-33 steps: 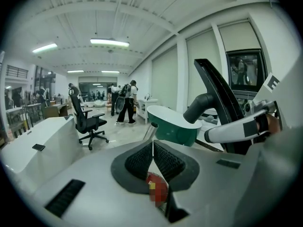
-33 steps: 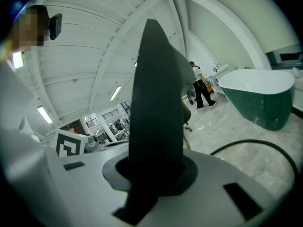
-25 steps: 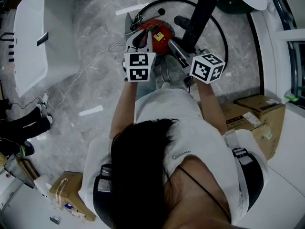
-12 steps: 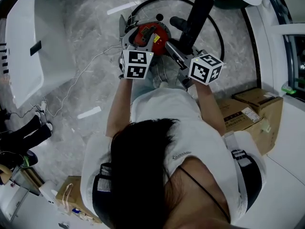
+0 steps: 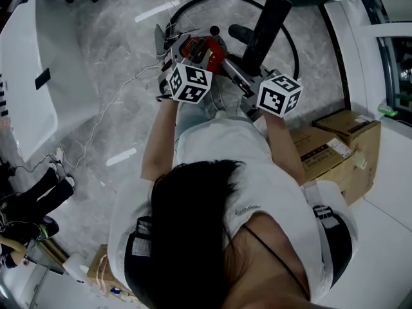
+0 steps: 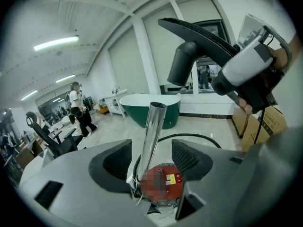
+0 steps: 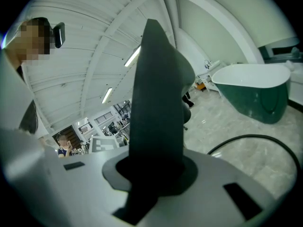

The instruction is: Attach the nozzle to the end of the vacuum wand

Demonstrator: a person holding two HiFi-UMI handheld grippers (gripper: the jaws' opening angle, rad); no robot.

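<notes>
1. The nozzle (image 7: 158, 93) is showing as a long black piece with a round neck. It is standing upright at the centre of the right gripper view, and in the head view it is slanting toward the top edge.
2. The vacuum wand (image 6: 152, 131), a shiny bare tube with an open end, is rising from the red canister (image 6: 163, 183) at the lower centre.
3. Both of the person's forearms are reaching toward the upper centre of the head view.
4. The right gripper (image 7: 156, 174) is clamping the nozzle.
5. The left gripper (image 6: 152, 159) has just been opening its jaws. They are gaping wide, with the wand between them untouched.
6. A yellow label on the canister is too small to read.
</notes>
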